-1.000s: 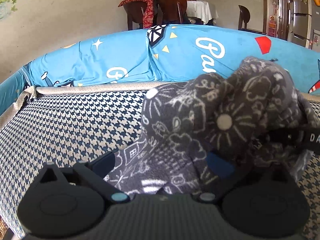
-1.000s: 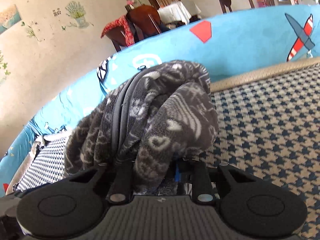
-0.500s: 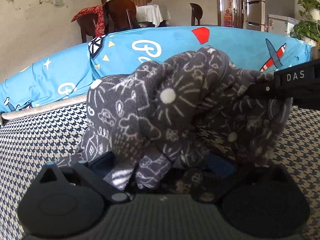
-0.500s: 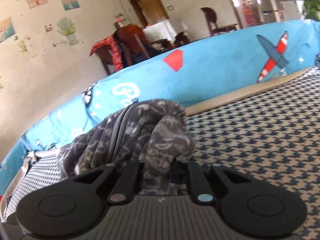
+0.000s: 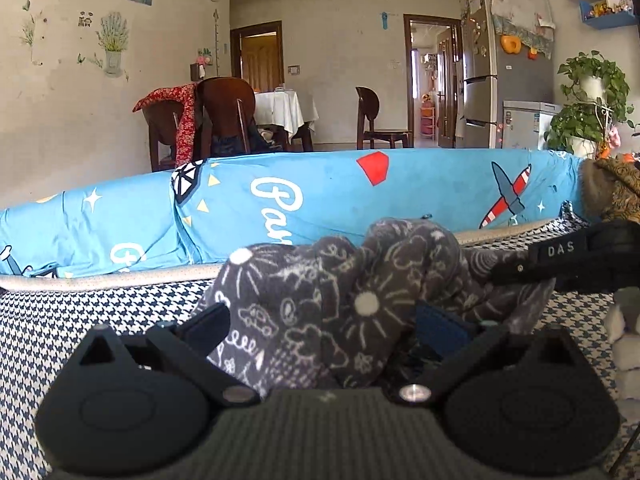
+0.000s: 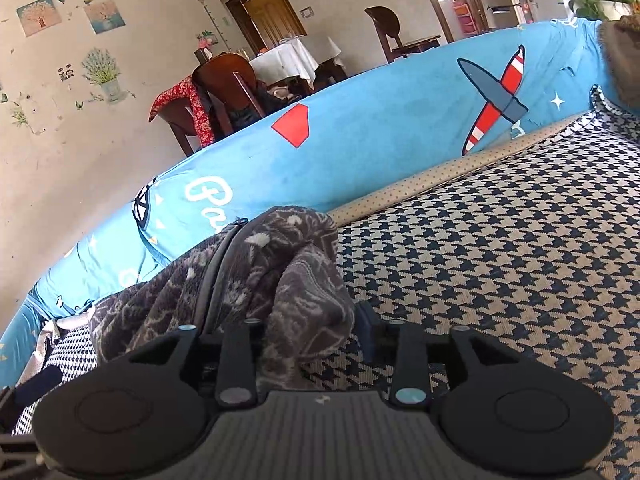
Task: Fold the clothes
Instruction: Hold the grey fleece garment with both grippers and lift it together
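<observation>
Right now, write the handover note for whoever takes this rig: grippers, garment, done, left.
Left gripper: open, jaws wide, the grey patterned fleece garment bunched between them.
Right gripper: open, jaws apart, fleece between them against the left finger.
Garment: crumpled heap on the houndstooth cushion, near the blue printed cover.
Done: no neat fold is visible.
Left: spread it flat, then fold.

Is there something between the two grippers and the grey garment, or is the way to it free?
Nothing visible stands in the way. The grey patterned garment already lies bunched between the jaws of the left gripper and of the right gripper, on the houndstooth cover. The jaws of both are spread apart around the cloth.
</observation>
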A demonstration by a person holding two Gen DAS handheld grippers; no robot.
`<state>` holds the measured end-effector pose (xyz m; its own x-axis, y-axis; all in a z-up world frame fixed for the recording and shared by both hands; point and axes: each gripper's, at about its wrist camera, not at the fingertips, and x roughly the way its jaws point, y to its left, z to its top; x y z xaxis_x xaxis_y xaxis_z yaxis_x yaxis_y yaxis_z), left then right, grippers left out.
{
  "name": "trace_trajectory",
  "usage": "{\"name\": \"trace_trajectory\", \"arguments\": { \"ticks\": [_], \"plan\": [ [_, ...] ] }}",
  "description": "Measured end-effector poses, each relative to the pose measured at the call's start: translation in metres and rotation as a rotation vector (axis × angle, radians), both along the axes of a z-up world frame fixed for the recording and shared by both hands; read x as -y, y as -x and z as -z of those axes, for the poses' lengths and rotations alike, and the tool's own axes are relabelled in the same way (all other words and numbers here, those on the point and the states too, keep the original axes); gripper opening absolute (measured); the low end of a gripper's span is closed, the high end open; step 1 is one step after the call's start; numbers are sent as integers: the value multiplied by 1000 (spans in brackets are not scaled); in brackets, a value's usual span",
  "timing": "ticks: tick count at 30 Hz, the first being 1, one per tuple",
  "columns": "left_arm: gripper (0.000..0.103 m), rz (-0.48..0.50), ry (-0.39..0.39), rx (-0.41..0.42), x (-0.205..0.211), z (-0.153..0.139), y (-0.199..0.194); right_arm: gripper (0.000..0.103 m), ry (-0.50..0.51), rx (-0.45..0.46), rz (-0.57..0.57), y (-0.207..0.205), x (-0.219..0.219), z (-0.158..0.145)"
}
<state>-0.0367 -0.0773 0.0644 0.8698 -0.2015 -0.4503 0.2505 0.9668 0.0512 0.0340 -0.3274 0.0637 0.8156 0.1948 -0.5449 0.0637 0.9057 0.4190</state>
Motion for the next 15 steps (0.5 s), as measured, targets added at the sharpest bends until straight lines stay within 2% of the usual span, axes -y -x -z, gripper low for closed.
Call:
{"name": "trace_trajectory", "arguments": {
  "ticks": [4, 8, 12, 15],
  "plan": [
    [103, -70, 1, -43, -3, 3, -17, 54, 27, 19, 10, 4, -4, -3],
    [103, -170, -30, -104, -6, 14, -35, 68, 74, 71, 36, 9, -4, -9],
    [103, -248, -3, -181, -19, 26, -47, 70, 3, 55, -16, 5, -6, -5],
    [103, -296, -22, -199, -25, 33, -51, 71, -59, 34, -60, -1, -12, 0]
  ]
}}
